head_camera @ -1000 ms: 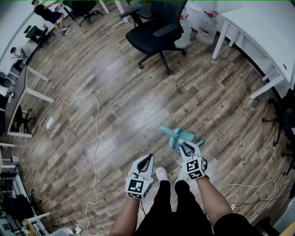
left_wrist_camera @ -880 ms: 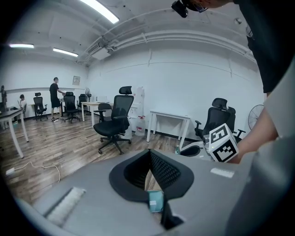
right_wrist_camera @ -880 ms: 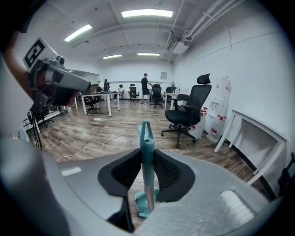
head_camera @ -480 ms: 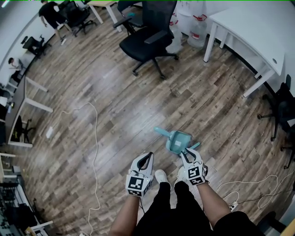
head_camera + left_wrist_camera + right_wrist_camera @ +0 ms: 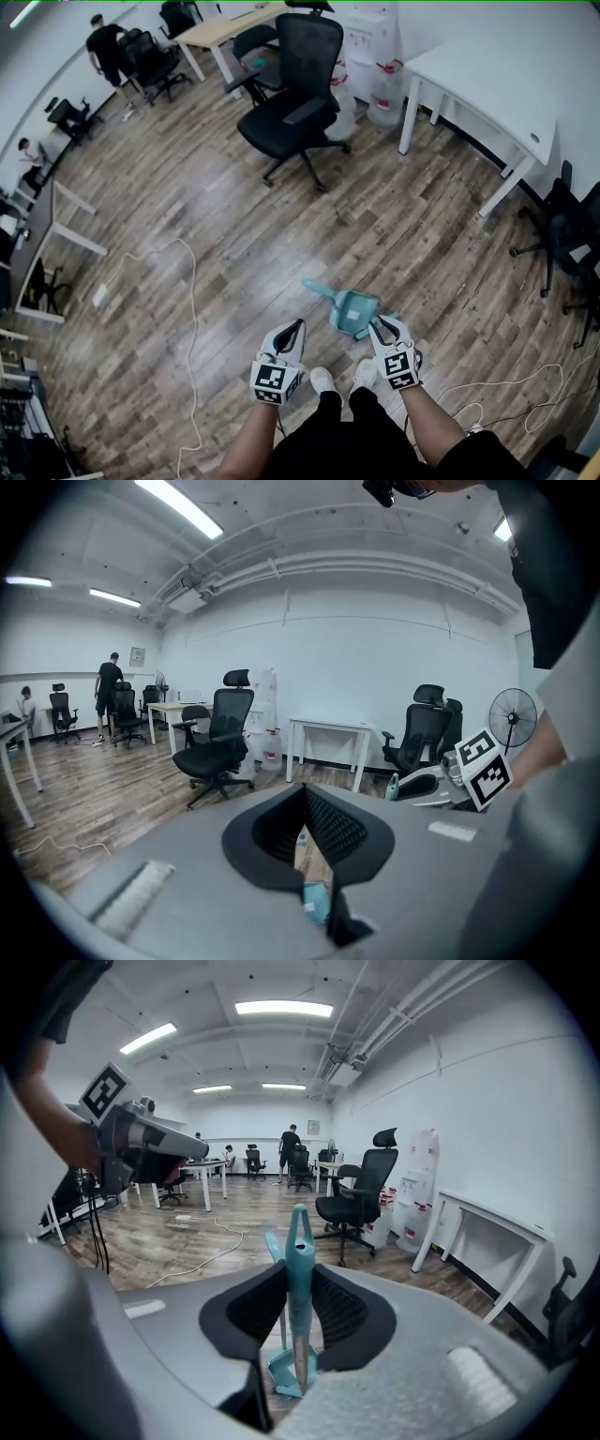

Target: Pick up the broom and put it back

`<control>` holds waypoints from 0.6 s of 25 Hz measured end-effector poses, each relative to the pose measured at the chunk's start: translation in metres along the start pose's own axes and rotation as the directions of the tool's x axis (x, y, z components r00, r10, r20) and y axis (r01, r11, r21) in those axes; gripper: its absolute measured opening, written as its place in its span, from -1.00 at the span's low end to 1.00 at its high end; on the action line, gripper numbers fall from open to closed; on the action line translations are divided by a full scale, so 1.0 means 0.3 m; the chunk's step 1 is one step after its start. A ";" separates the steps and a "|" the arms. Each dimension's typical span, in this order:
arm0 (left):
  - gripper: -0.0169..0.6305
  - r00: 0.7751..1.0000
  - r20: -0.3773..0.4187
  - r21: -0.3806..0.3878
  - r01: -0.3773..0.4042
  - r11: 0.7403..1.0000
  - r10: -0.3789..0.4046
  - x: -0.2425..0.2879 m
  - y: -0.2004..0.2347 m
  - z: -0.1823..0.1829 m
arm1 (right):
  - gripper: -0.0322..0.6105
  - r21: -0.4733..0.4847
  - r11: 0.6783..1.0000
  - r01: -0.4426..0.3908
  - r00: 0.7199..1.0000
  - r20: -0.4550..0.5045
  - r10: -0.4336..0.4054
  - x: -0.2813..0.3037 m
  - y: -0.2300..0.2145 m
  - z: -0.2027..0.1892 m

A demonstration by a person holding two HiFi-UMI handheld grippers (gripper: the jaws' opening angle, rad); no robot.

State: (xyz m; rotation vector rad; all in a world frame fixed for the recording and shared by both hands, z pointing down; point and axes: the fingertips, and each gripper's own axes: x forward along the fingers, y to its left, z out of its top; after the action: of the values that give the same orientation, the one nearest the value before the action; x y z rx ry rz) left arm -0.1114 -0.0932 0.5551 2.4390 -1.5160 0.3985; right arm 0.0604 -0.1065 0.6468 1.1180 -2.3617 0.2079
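Right tongs (image 5: 382, 326) are clamped on the teal broom (image 5: 300, 1241): the thin handle stands upright between the two pads, with its looped top poking above them and the lower end running down toward the wood floor (image 5: 234, 244). A teal dustpan (image 5: 354, 312) sits just ahead of the right tongs in the head view, with its short handle pointing up-left in that view. Left tongs (image 5: 289, 333) are empty. Their tips look pressed together, though the gripper view is dark there, with only floor showing through the slit behind them. They're held level beside the right ones and clear of the broom. The person's shoes (image 5: 322, 380) are right below both tongs. A white cable (image 5: 192, 309) snakes across the floor to the left. A black office chair (image 5: 281, 108) stands further out, and a white surface (image 5: 487, 84) is at the far right by the wall. A person (image 5: 103, 42) stands at the far end of the room.
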 end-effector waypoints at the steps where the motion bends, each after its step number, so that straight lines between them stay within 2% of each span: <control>1: -0.89 1.000 0.001 0.002 0.006 1.000 -0.006 0.002 -0.008 0.011 | -0.63 0.000 1.000 0.003 1.000 0.008 -0.003 -0.013 -0.006 0.018; 6: -0.89 0.999 0.022 0.042 0.046 0.998 -0.047 0.015 -0.045 0.051 | -0.63 0.001 1.000 0.030 0.998 0.056 -0.030 -0.081 -0.036 0.117; 9: -0.89 0.998 0.042 0.039 0.046 0.998 -0.048 0.013 -0.045 0.082 | -0.63 0.008 0.999 0.038 0.994 0.103 -0.039 -0.121 -0.055 0.195; 15: -0.89 0.994 0.087 0.049 0.055 0.997 -0.059 0.037 -0.052 0.166 | -0.63 0.014 0.997 0.077 0.974 0.213 -0.078 -0.203 -0.123 0.379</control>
State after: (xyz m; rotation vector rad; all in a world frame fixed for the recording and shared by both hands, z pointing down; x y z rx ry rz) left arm -0.0876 -0.1128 0.5116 2.5612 -1.4838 0.3222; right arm 0.0767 -0.1282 0.5156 1.2894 -2.4983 0.0692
